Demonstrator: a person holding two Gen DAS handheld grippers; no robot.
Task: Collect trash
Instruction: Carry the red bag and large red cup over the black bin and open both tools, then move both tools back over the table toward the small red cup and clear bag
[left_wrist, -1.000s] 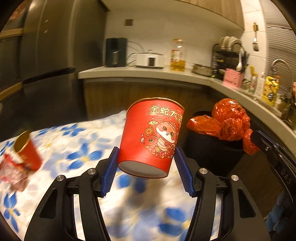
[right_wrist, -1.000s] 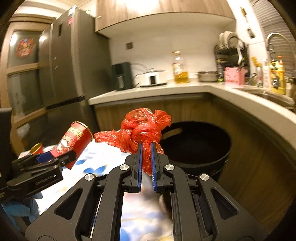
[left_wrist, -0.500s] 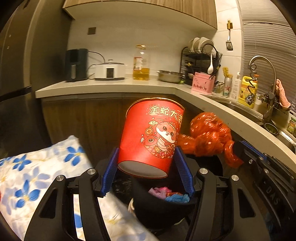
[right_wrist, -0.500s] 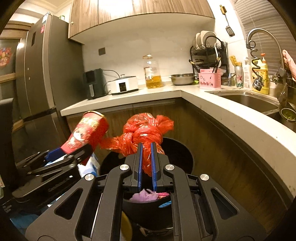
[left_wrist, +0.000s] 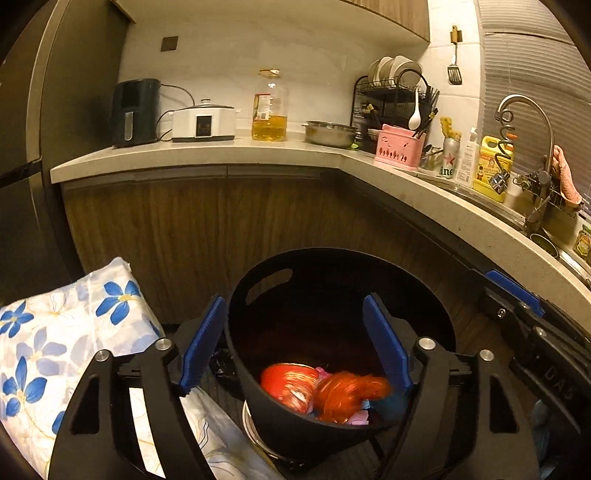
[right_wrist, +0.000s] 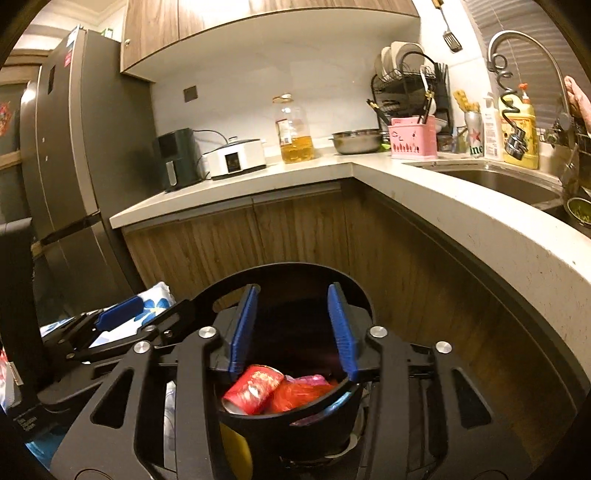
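Both grippers hung over the black bin (left_wrist: 332, 280), and both were empty! The left gripper (left_wrist: 295, 339) had its jaws opening wide, nothing between them. The right gripper (right_wrist: 293, 328) was spreading too, nothing held. Down in the bin lay the red paper cup (right_wrist: 253, 387), touching the crumpled red plastic bag (right_wrist: 299, 395).

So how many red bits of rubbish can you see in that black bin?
2. A red paper cup lies on its side at the left of the black bin; a red plastic bag sits just to its right. More may be hidden underneath.
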